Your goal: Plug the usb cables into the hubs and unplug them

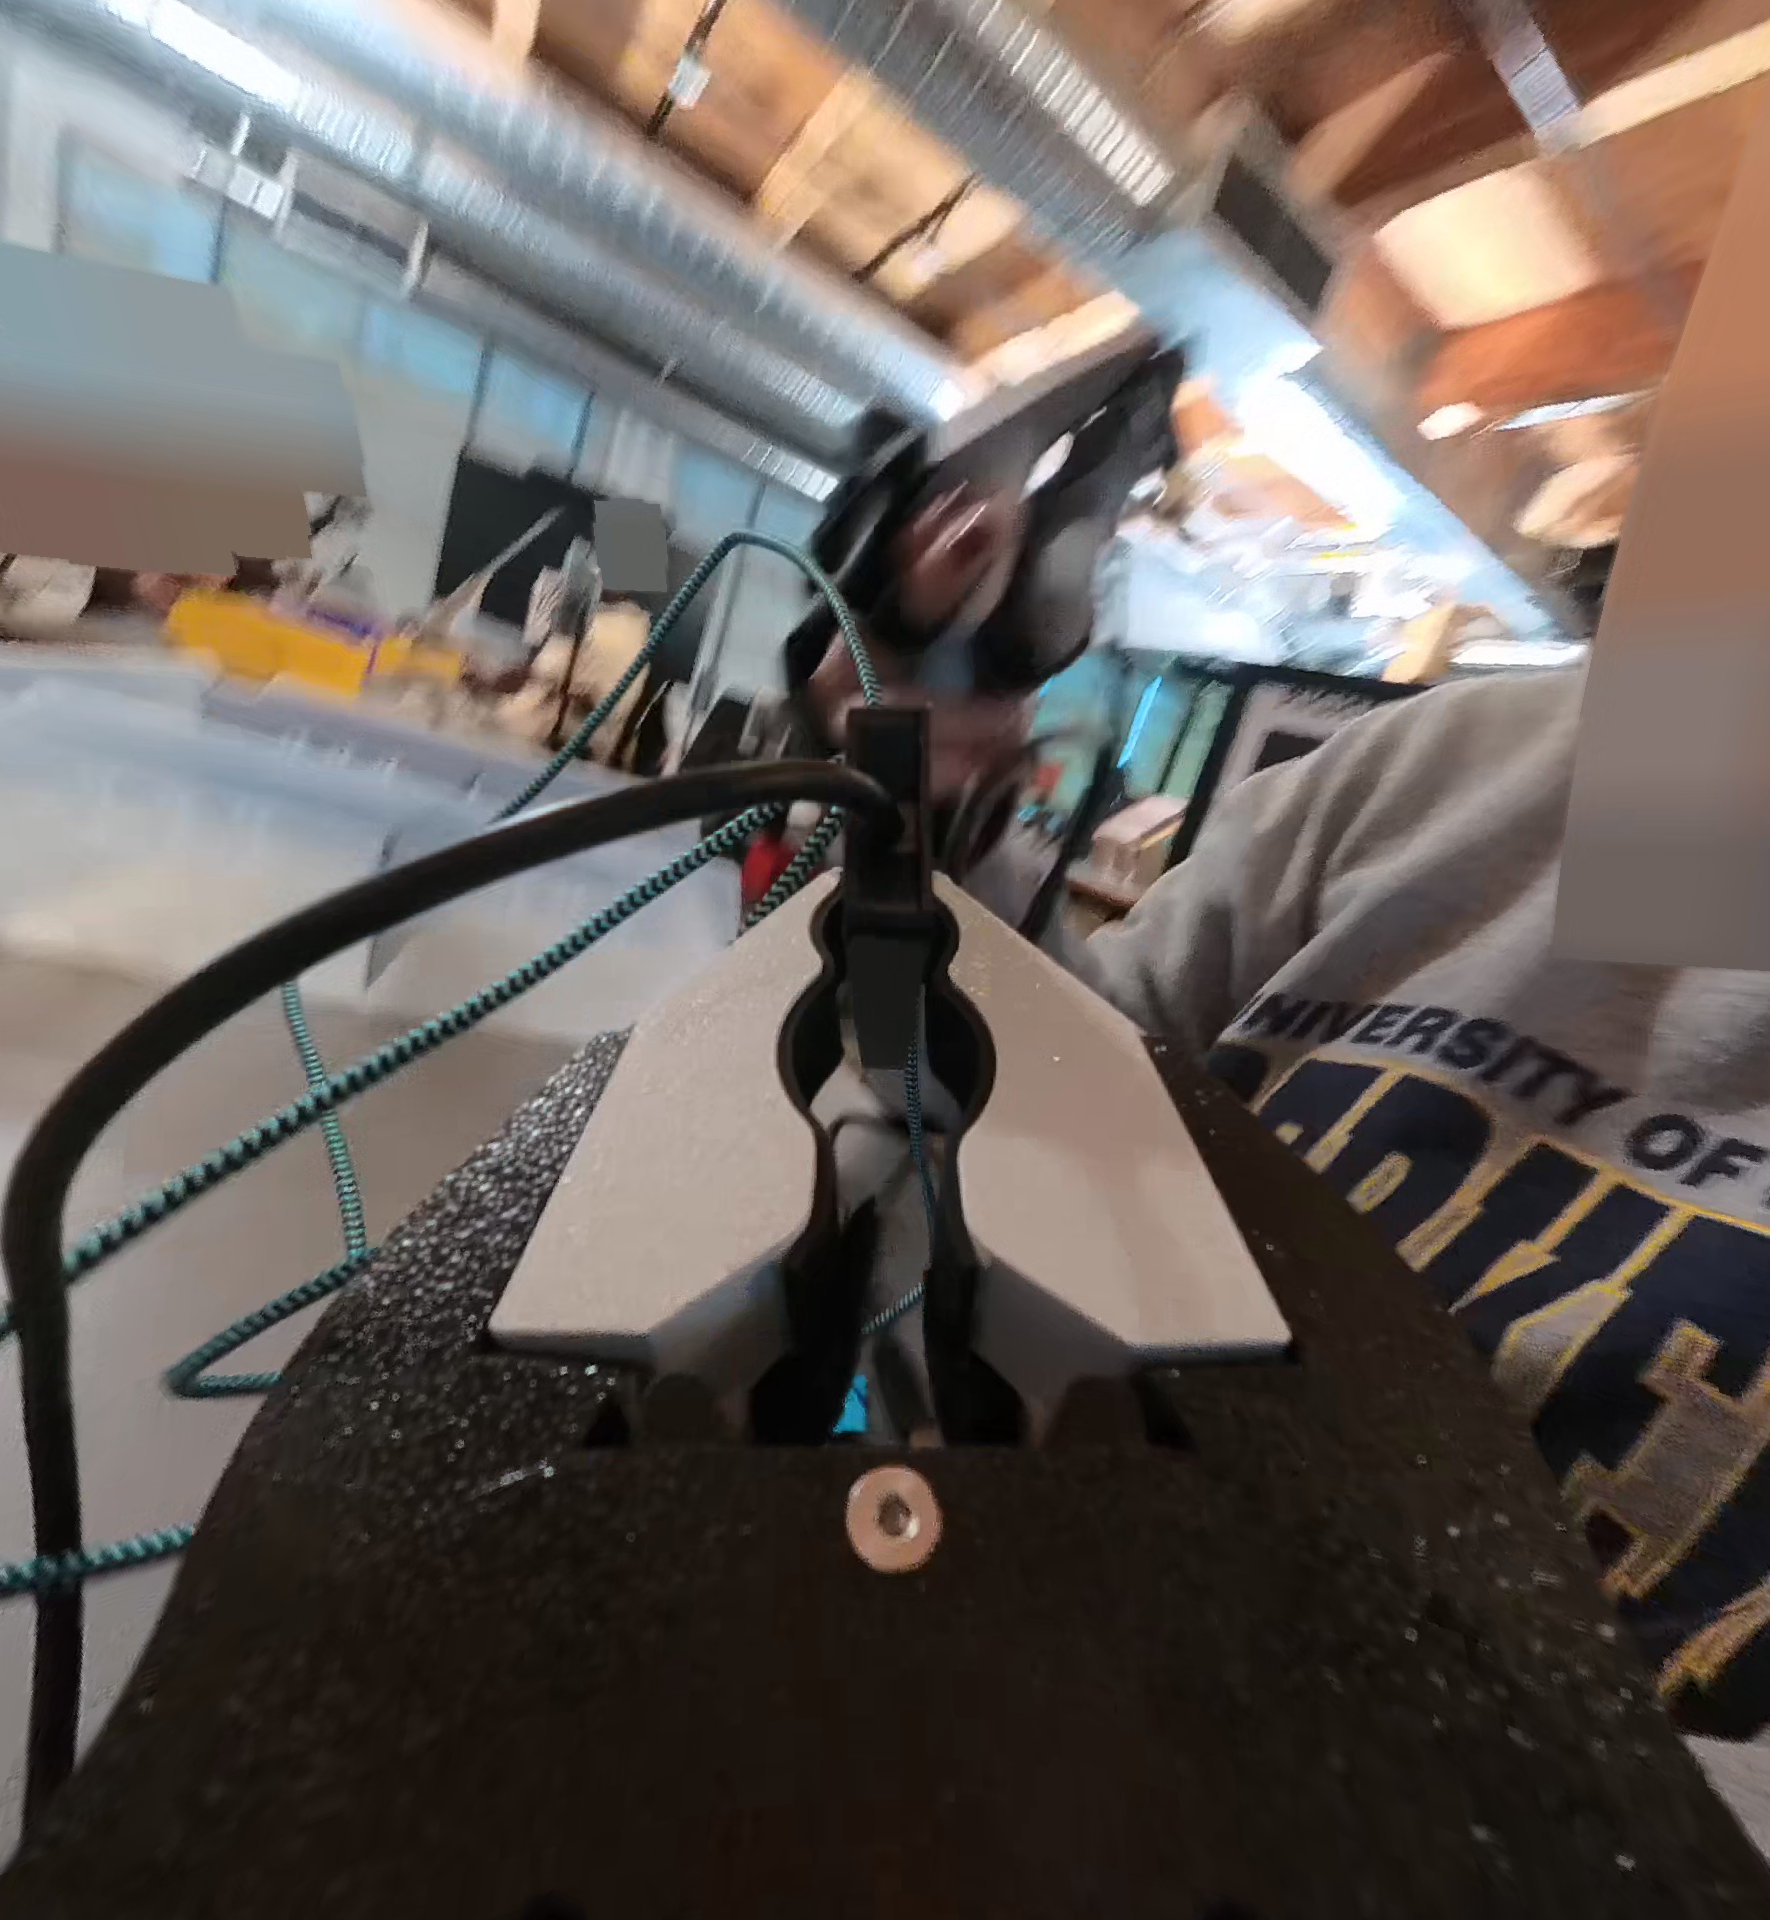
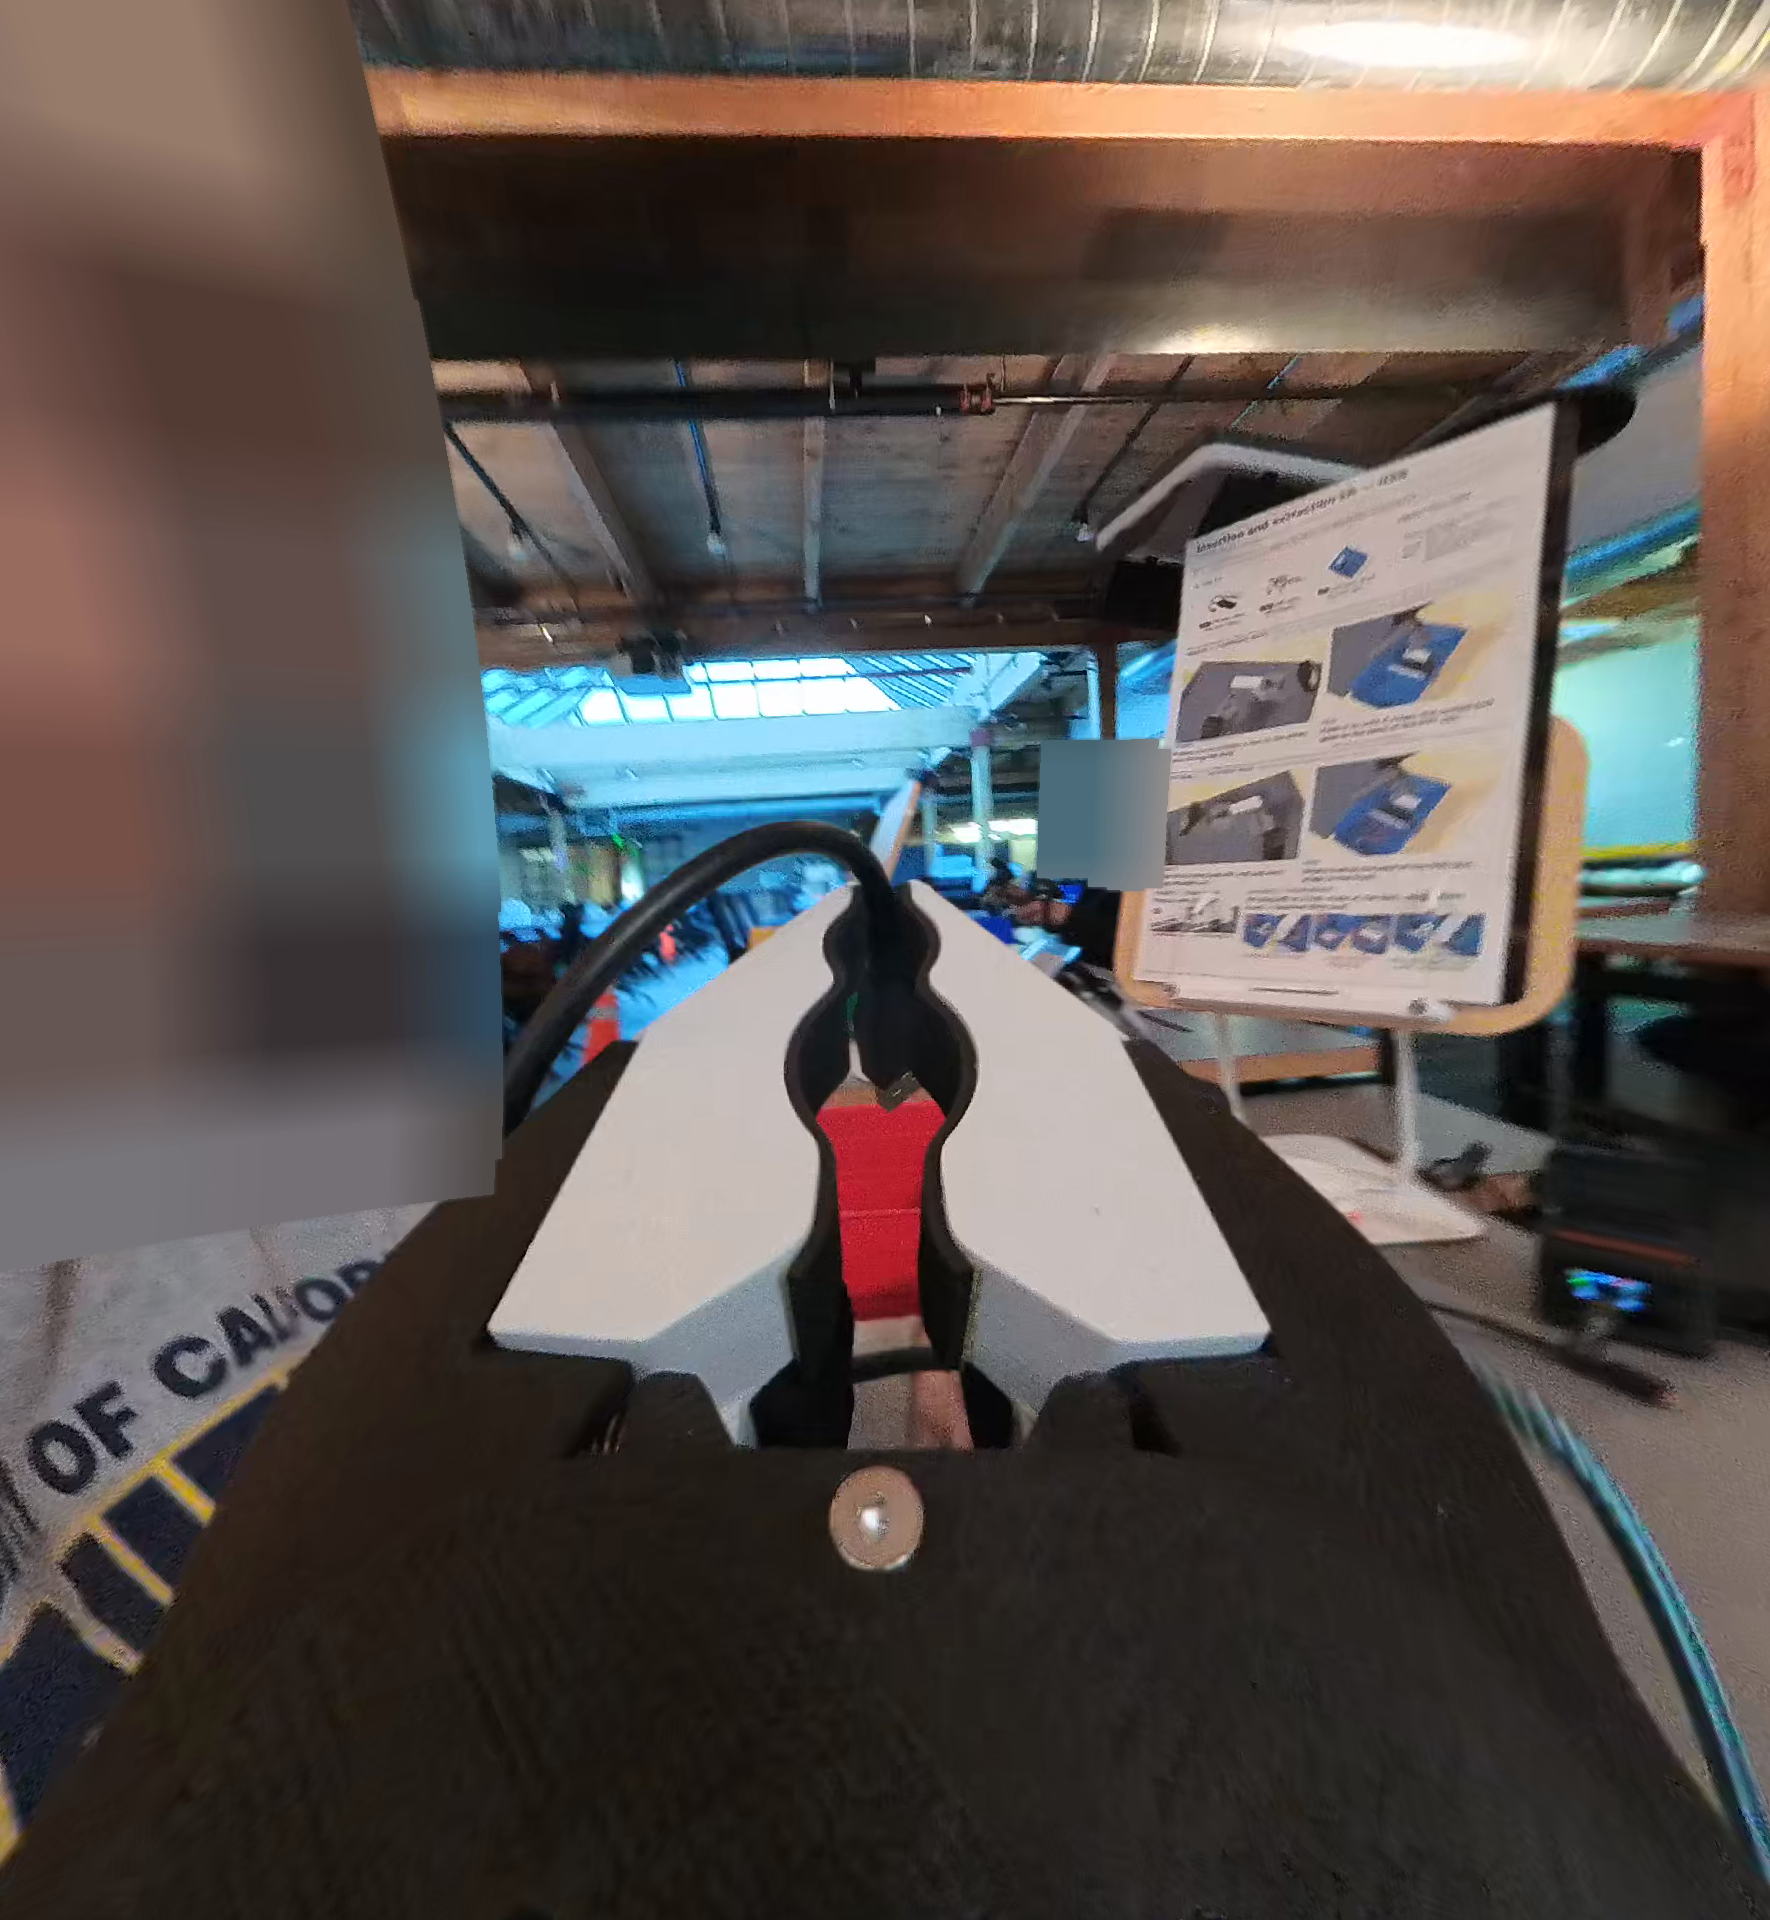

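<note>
My left gripper (image 1: 886, 899) is shut on a narrow black hub (image 1: 889, 831) that stands upright between the fingertips. A thick black cable (image 1: 237, 987) leaves the hub's left side and arcs down to the lower left. A teal braided cable (image 1: 590, 935) loops behind it and comes down at the hub's top; whether it is plugged in is hidden. The other gripper (image 1: 995, 520) hangs blurred above and beyond. In the right wrist view my right gripper (image 2: 881, 920) is shut on a black USB plug (image 2: 886, 1018), its metal tip pointing back at the camera, with its black cable (image 2: 652, 925) arcing left.
A person in a grey sweatshirt (image 1: 1483, 935) is close on the right. The grey table top (image 1: 133, 1039) lies to the left, with yellow bins (image 1: 268, 634) far back. In the right wrist view a picture sheet on a stand (image 2: 1348, 727) and a black box (image 2: 1629, 1247) stand at the right. About 15 cm separates my left fingertips from my right.
</note>
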Demonstrator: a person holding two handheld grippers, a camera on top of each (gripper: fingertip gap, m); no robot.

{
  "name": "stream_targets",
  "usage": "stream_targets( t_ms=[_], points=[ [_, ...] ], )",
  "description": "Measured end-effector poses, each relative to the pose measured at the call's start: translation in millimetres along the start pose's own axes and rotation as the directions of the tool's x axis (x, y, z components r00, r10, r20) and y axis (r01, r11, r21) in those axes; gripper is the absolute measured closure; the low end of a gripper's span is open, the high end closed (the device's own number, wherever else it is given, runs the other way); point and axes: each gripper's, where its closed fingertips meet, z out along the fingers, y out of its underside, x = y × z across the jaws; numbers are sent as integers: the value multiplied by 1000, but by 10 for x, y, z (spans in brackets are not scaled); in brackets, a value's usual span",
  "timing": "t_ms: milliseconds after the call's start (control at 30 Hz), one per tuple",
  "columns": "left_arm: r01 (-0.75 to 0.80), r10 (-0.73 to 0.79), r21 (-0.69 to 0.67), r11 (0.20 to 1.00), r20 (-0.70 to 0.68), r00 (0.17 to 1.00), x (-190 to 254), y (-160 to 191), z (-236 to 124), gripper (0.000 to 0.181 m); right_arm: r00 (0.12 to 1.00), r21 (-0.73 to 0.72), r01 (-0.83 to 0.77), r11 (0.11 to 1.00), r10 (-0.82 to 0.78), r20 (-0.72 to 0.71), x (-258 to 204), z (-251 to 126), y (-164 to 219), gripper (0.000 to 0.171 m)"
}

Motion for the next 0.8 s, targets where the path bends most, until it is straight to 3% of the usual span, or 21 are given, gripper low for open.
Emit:
stream_targets(
  t_ms=[167, 300, 400, 467, 633, 800],
  points=[
    [102, -99, -73, 992, 40, 994, -110, 122, -43, 173, 970, -133, 234, 963, -240, -31, -41, -4, -24, 168],
    [181, -148, -145, 973, 212, 966, -379, 294, -162, 173, 970, -168, 236, 957, -243, -18, 63, -78, 167, 168],
    [240, -166, -208, 948, 319, 933, -513, 435, -246, 173, 961, -277, 220, 935, -256, -101, 301, -180, 432, 169],
    [279, -226, -199, 939, 252, 941, -414, 427, -211, 173, 950, -316, 247, 916, -294, -109, 377, -226, 549, 169],
    [368, -376, -142, 919, -32, 926, -61, 281, -108, 173, 986, -192, 149, 970, -161, -50, 347, -186, 648, 170],
    [400, -424, -149, 904, -202, 883, 153, 224, -85, 173, 993, -133, 82, 988, -92, -73, 384, -114, 754, 169]
  ],
)
